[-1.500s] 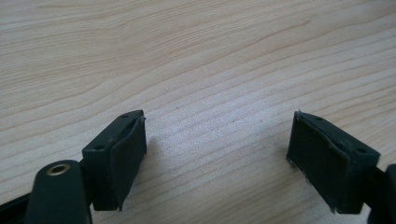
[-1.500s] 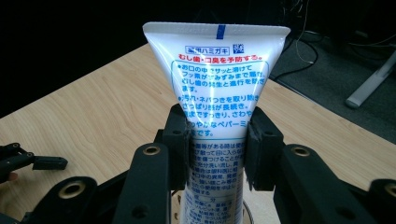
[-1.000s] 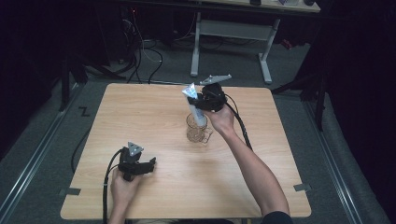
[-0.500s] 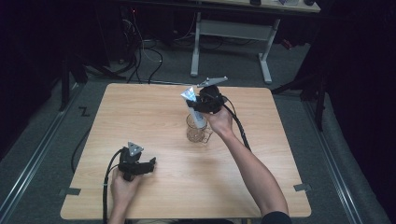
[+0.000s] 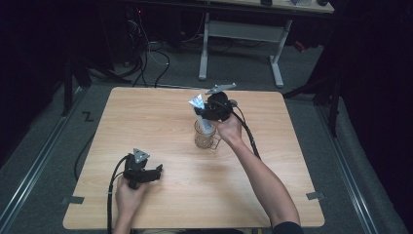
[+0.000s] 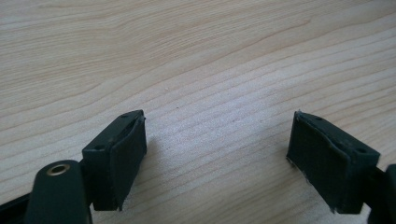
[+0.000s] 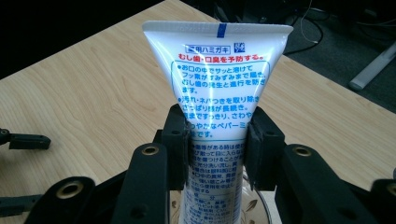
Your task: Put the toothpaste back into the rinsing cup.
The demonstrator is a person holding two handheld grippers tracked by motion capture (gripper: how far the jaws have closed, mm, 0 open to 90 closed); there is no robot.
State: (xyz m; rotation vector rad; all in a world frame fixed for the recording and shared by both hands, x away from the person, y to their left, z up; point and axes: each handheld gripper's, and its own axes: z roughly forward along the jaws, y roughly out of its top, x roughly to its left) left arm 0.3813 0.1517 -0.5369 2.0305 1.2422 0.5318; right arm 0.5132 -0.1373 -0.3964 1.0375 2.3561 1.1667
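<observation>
Right gripper view: right hand-held gripper (image 7: 212,140) clenched on toothpaste tube (image 7: 215,70), cap end down in glass cup (image 5: 204,135), surface centre, 12 o'clock of it. Keep tube vertical, lower fully before releasing. Left hand-held gripper (image 6: 217,154) released, idle.

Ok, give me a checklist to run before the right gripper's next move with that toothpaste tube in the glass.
1. Right gripper shut on the toothpaste tube: ok.
2. Tube upright, crimped end up: ok.
3. Tube's lower end inside the glass cup: ok.
4. Cap end resting on the cup's bottom: cannot tell.
5. Left gripper open, holding nothing, apart from the cup: ok.
6. Cup away from the table edges: ok.
</observation>
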